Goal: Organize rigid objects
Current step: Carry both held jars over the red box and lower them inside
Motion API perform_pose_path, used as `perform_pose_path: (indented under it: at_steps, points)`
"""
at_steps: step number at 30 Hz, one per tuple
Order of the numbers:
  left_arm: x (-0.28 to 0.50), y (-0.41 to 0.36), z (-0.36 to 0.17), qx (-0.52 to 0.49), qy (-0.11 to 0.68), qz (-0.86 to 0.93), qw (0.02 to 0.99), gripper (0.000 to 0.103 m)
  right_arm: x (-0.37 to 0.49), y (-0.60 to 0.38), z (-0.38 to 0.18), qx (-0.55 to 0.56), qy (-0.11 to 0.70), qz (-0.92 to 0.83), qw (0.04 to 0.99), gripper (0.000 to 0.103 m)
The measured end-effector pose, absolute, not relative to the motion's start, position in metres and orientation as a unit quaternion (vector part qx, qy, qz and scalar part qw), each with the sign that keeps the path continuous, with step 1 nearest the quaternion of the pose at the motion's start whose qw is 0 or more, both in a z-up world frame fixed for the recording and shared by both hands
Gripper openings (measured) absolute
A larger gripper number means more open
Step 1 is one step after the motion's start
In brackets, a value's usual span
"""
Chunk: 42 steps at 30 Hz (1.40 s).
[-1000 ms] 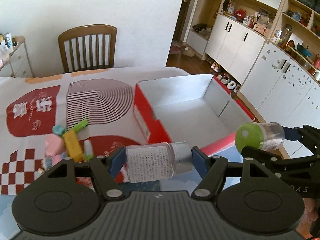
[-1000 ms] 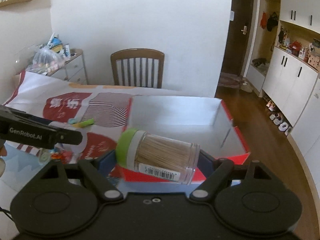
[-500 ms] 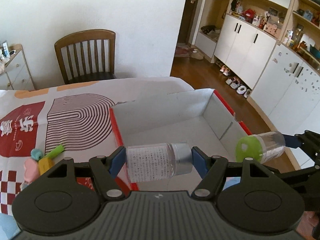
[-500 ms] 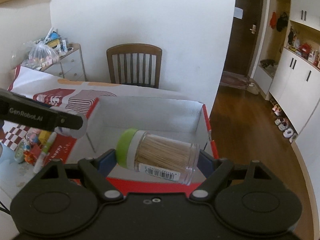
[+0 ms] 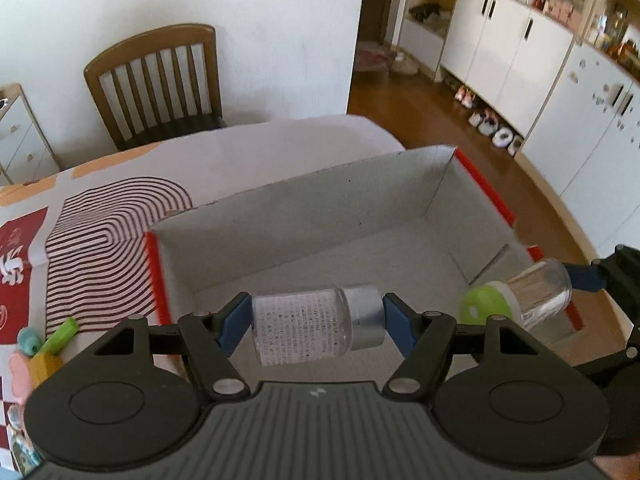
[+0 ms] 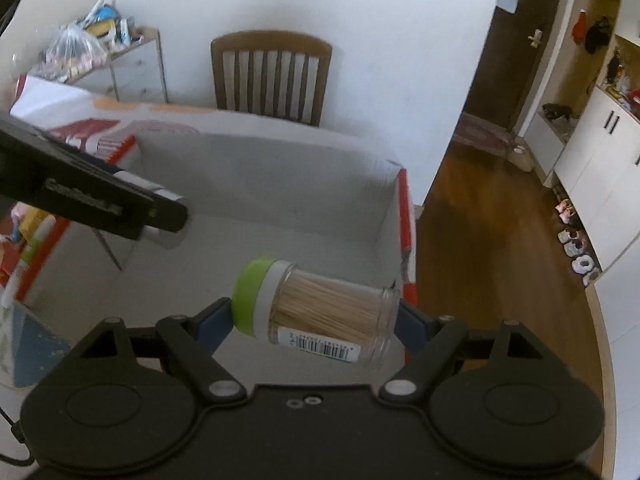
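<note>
Both tongs have swung from the tablecloth side to above the cardboard box (image 5: 360, 200). Left gripper (image 5: 316, 322) clenches a clear bottle (image 5: 304, 324); right gripper (image 6: 316, 312) clenches a toothpick jar (image 6: 320, 308), both ready for lowering inside.

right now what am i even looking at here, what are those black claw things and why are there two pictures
There is no robot arm here. A person holds a hand-held two-finger gripper in each hand, and each one carries a wide-angle camera looking forward along its fingers. So one picture is the left gripper's view and the other is the right gripper's.

The left gripper is shut on a clear bottle with a silver cap, held sideways between its blue pads. The right gripper is shut on a toothpick jar with a green lid, also sideways. Each gripper shows at the edge of the other's picture.

Both hang over an open cardboard box with red edges, which looks empty inside. It sits on a table with a patterned cloth. A few small colourful toys lie left of the box, and a wooden chair stands behind.
</note>
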State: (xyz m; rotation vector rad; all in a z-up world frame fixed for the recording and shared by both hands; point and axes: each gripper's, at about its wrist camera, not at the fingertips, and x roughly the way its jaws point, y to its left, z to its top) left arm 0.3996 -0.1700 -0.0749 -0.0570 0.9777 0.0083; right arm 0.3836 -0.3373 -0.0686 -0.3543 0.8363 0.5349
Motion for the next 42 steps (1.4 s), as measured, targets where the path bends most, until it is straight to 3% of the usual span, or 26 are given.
perform_pose_path:
  at_steps: [13, 21, 42]
  points:
    - [0.442, -0.179, -0.124, -0.002, 0.530, 0.016, 0.848, 0.071, 0.414, -0.304, -0.103, -0.214, 0.468, 0.288, 0.808, 0.085]
    - [0.453, -0.175, -0.142, -0.008, 0.555, 0.020, 0.831, 0.071, 0.416, -0.290, -0.110, -0.246, 0.466, 0.282, 0.802, 0.085]
    - [0.448, -0.173, -0.135, -0.014, 0.543, 0.034, 0.839, 0.072, 0.420, -0.293, -0.103, -0.245, 0.466, 0.285, 0.801, 0.087]
